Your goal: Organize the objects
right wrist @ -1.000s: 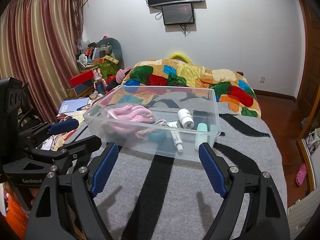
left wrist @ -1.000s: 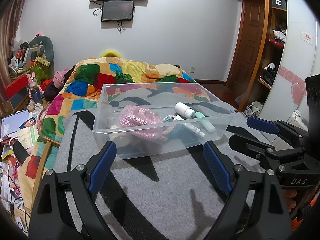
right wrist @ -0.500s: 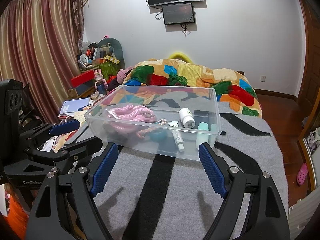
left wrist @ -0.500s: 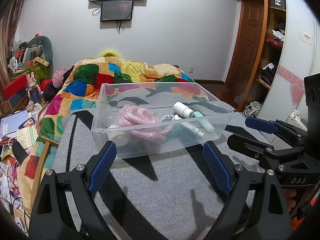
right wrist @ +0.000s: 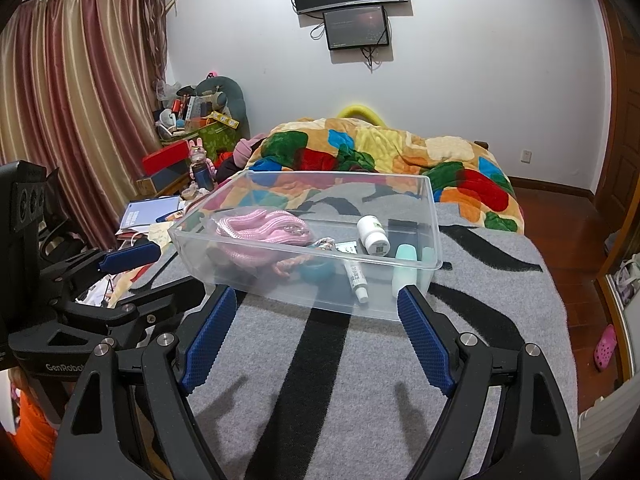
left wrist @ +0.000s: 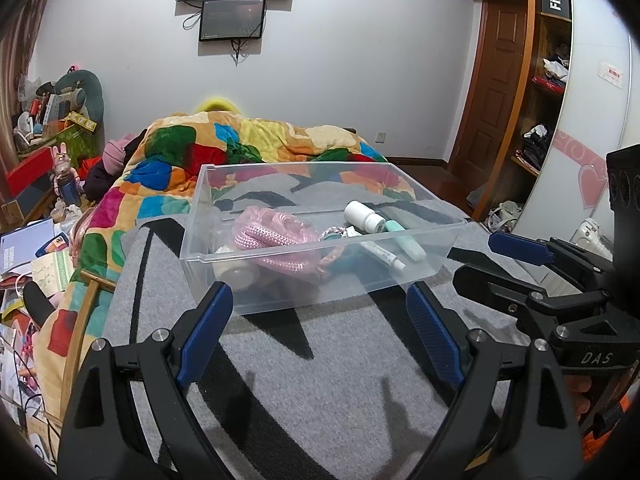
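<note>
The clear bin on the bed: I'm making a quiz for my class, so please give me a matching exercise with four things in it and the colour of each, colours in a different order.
All four lie inside the clear bin.

Things:
1. rope
2. bottle
3. tube with a rounded end
4. ring

Colours:
A. white
B. teal
C. pink
D. pale mint green

Pairs: 1-C, 2-A, 3-D, 4-B
</note>
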Demonstrator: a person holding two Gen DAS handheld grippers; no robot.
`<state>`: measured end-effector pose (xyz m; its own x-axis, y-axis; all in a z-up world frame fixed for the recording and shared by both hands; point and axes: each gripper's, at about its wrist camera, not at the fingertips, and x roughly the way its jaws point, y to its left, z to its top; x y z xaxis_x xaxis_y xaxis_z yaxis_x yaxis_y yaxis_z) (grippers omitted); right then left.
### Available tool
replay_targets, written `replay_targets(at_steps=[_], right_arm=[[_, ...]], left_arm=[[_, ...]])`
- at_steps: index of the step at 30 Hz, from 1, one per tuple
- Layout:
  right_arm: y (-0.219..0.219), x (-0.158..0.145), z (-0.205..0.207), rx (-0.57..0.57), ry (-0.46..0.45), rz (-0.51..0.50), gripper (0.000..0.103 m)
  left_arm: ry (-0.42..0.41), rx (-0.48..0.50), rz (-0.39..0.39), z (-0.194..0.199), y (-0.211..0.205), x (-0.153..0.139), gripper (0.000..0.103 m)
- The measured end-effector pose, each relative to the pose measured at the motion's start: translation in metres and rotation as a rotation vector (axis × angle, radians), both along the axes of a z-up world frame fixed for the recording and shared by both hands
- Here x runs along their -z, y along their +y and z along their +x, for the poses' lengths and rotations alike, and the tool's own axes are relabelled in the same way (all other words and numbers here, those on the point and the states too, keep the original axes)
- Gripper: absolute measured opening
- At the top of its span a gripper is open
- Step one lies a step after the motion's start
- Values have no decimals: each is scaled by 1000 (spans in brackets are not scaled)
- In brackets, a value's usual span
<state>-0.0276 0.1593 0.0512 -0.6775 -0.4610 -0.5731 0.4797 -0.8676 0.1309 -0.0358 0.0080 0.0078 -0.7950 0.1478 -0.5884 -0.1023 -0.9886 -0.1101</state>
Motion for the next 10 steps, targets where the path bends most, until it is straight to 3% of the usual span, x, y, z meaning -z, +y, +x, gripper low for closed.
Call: replay_targets(at_steps=[10], right_arm=[[0, 0, 1, 2, -4, -4, 82]], left_arm=[[1, 0, 1, 0, -1, 0, 89]])
